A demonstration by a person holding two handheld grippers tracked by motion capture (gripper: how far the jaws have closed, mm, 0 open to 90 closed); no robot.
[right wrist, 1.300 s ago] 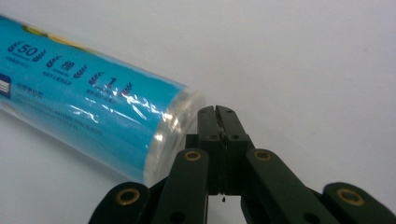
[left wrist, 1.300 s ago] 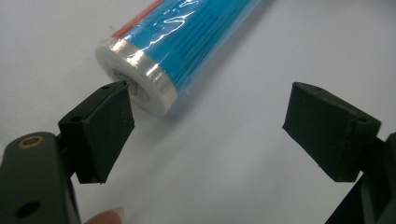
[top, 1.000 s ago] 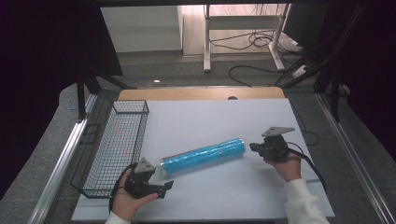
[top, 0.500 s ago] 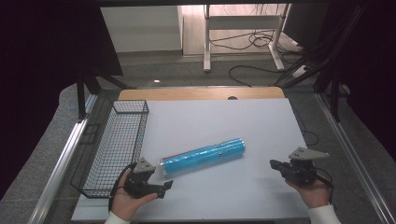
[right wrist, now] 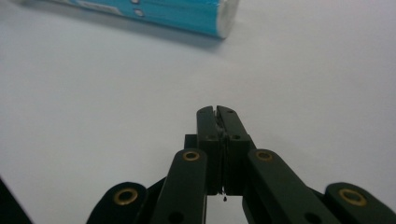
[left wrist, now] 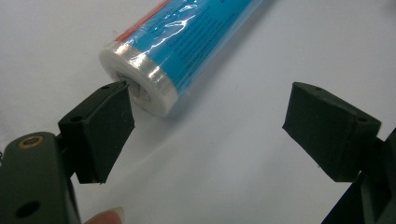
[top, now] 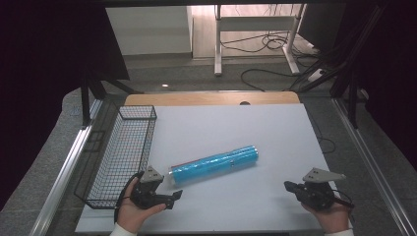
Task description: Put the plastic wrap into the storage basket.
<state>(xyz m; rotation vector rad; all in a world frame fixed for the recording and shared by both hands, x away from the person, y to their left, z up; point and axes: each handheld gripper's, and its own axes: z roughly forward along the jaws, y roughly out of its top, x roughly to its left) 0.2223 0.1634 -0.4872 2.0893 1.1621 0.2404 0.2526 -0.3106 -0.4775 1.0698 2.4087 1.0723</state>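
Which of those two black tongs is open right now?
The left tongs, beside the blue roll's capped end, stand wide open; the right tongs are pressed shut, away from it.

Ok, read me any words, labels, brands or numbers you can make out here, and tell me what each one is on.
No text can be read.
Blue roll: dark small print on the wrapper, too blurred to read.
Blue roll, right gripper view: small white label patches, too small to read.
Wire basket, table, both grippers: no lettering visible.
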